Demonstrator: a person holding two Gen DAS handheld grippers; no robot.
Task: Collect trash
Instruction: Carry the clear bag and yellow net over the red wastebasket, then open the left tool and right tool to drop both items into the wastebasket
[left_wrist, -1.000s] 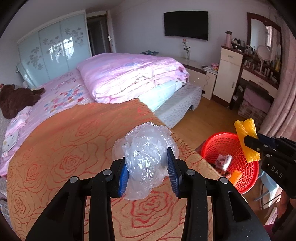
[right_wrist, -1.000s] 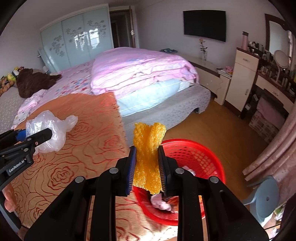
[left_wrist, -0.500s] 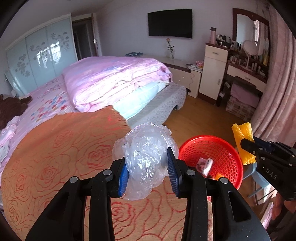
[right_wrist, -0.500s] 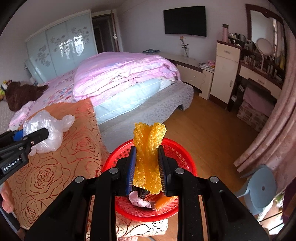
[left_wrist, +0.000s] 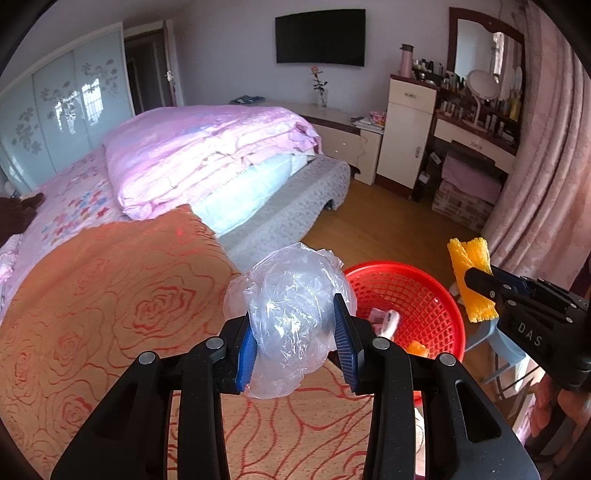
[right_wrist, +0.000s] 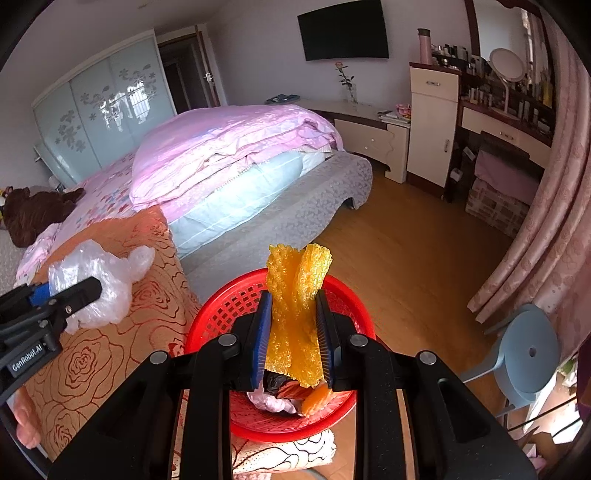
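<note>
My left gripper (left_wrist: 297, 332) is shut on a crumpled clear plastic bag (left_wrist: 291, 295), held above the orange rose-patterned blanket (left_wrist: 110, 295) near the bed's edge. My right gripper (right_wrist: 294, 334) is shut on a folded piece of yellow foam wrap (right_wrist: 295, 306), held directly over the red mesh basket (right_wrist: 221, 314). In the left wrist view the basket (left_wrist: 424, 295) stands just right of the bag, with the right gripper (left_wrist: 480, 280) and the yellow foam wrap (left_wrist: 469, 269) beyond it. The basket holds several scraps, pink, black and orange. The left gripper (right_wrist: 70, 295) and the plastic bag (right_wrist: 107, 291) show at the left of the right wrist view.
A pink duvet (left_wrist: 207, 147) is piled on the bed behind. A wooden floor (right_wrist: 406, 258) lies right of the bed, with a blue plastic stool (right_wrist: 528, 354) by the pink curtain (right_wrist: 535, 240). A dresser with a mirror (left_wrist: 476, 122) stands at the far wall. A brown plush toy (right_wrist: 29, 210) lies far left.
Both grippers have swung right, toward the basket. The yellow foam now hangs over the basket's middle, and the bag sits closer to the basket's rim. Both grips are unchanged.
</note>
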